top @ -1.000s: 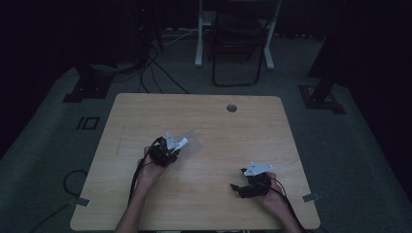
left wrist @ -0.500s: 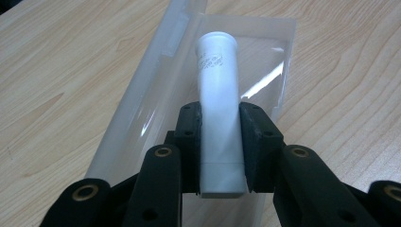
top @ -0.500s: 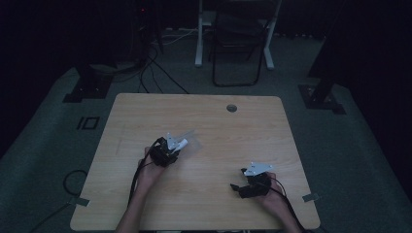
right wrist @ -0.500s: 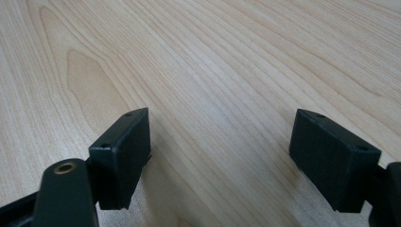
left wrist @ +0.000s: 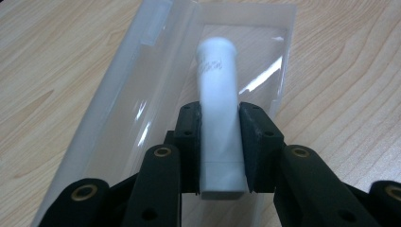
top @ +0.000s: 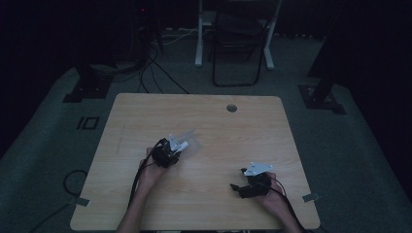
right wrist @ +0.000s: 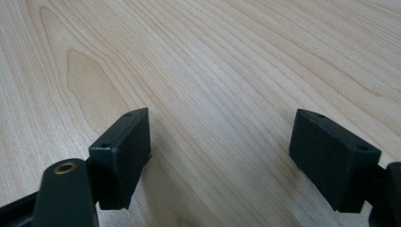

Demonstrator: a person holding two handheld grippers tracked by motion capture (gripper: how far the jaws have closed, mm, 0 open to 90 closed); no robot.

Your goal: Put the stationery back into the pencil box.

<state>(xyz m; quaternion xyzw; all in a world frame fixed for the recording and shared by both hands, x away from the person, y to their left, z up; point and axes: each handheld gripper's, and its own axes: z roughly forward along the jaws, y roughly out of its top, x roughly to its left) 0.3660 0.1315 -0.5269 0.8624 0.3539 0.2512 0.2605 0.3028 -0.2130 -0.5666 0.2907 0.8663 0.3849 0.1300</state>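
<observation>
— Nothing has moved since the earlier high view: both my hands rest where they were. From above now, my left gripper (top: pixel 180 145) sits near the middle of the table (top: pixel 145 116), and my right gripper (top: pixel 236 188) is well apart, near the front right edge.

— And what are you holding?

— In the left gripper view, my pads (left wrist: pixel 188 142) are pressed on a white tube (left wrist: pixel 218 109), which lies over a clear plastic sleeve (left wrist: pixel 118 109) on the wood. I judge the pick is done; putting the tube in or out of the sleeve is left.

— The right side?

— In the right gripper view my fingers (right wrist: pixel 124 151) stand wide apart, with nothing between, just bare wood. Room is plenty to all sides; only the front edge is near my right hand.
</observation>
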